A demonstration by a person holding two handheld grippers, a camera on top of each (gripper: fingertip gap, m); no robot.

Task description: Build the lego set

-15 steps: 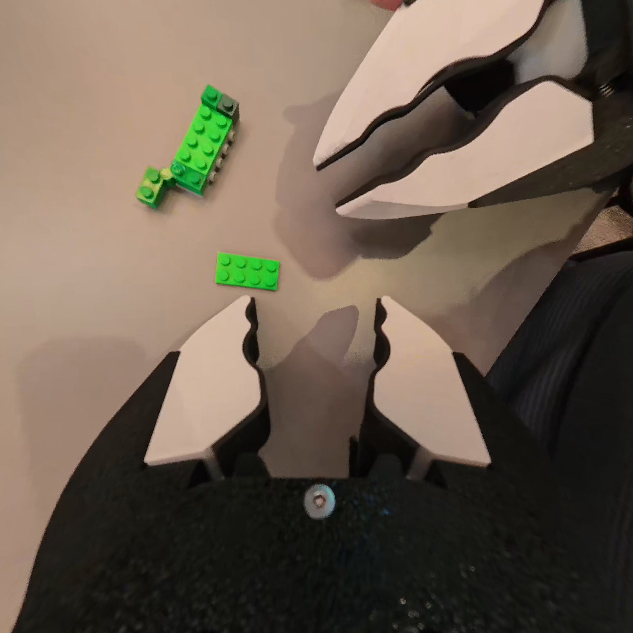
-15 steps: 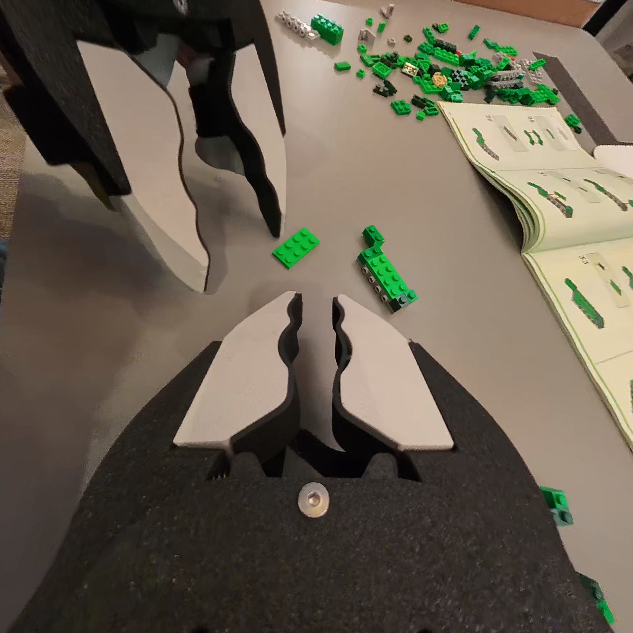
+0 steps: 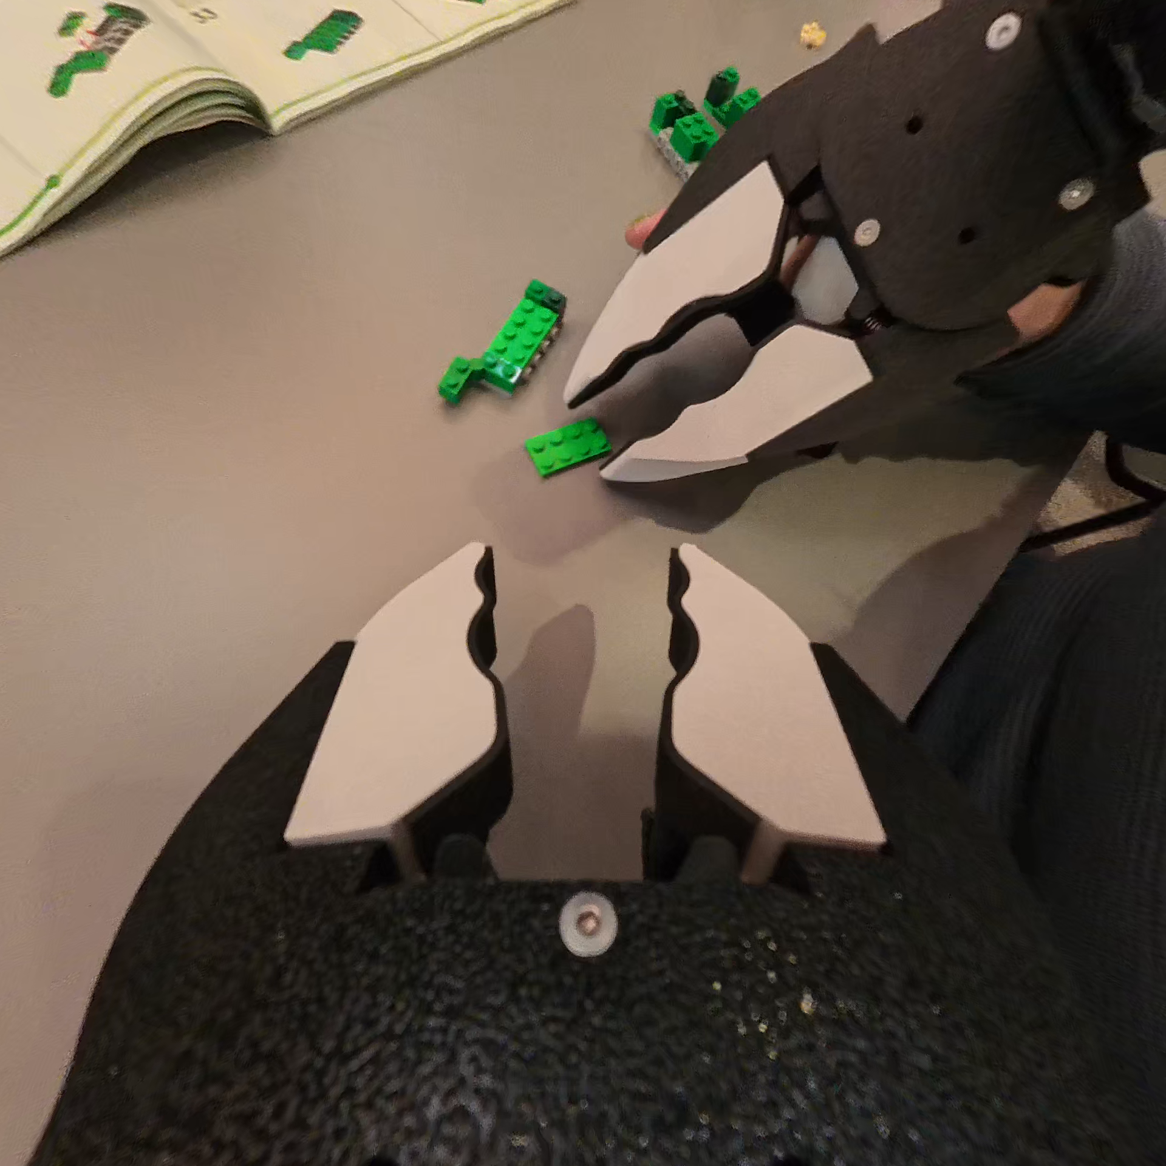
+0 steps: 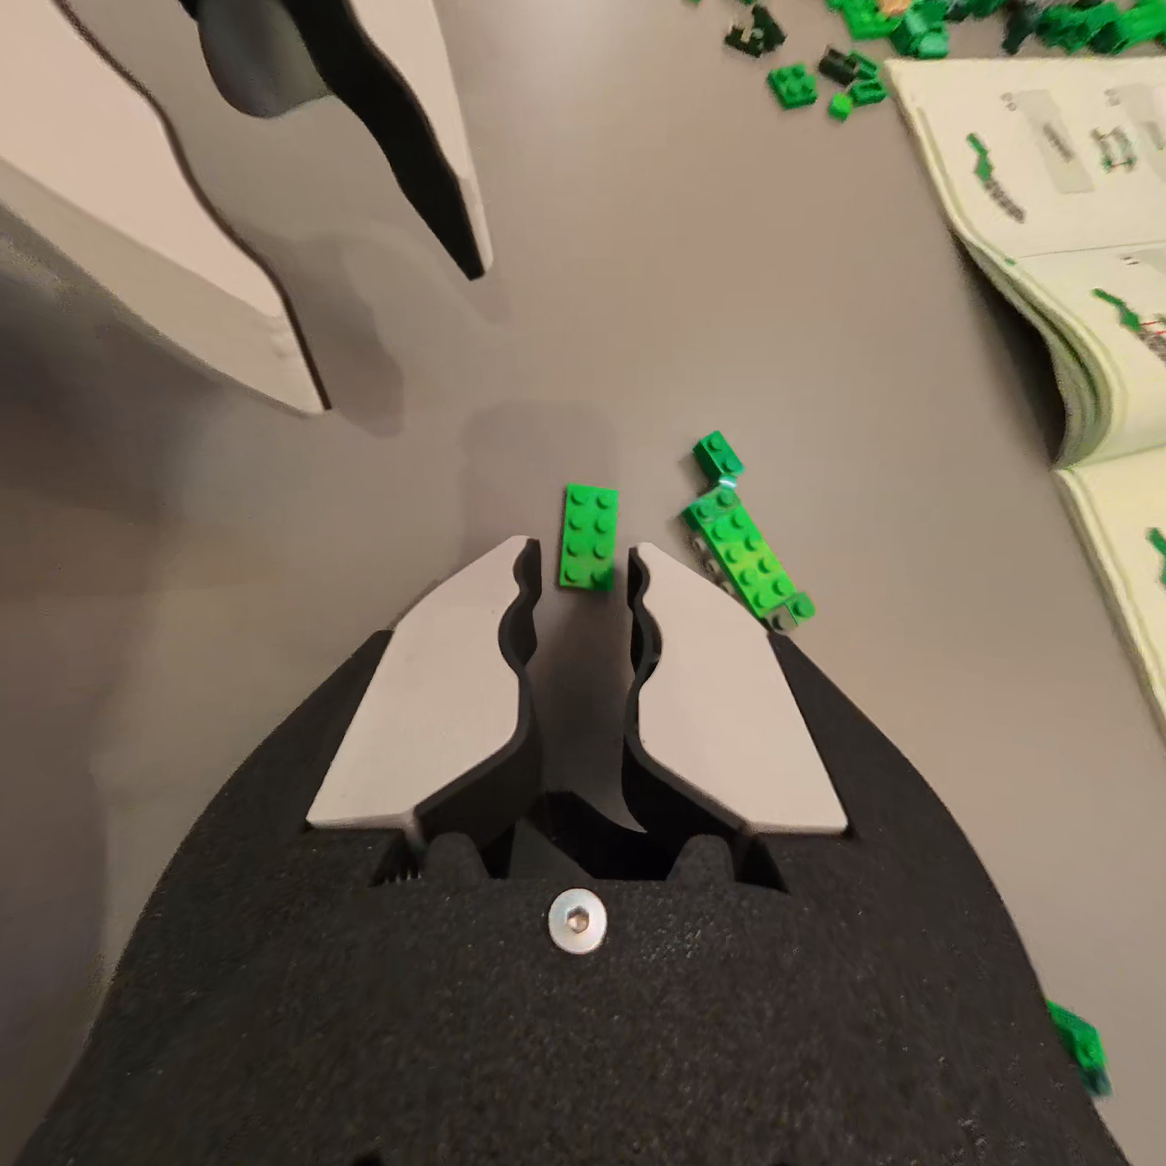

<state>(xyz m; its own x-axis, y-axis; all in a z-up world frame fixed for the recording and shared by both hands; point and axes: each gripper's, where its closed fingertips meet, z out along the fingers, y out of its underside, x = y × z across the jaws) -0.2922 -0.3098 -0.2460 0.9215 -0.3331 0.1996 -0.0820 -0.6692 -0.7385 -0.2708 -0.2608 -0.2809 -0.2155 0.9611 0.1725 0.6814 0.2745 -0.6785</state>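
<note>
The right gripper [image 4: 583, 549] has advanced, jaws now parted around the flat green two-by-four plate [image 4: 588, 537], pickup imminent; the left gripper [image 3: 579, 555] waits, jaws wide and empty.

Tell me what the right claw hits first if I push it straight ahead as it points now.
Likely the loose green plate: it lies flat on the table just ahead, lined up with the gap of the open right claw. The small green assembly sits off to one side.
</note>
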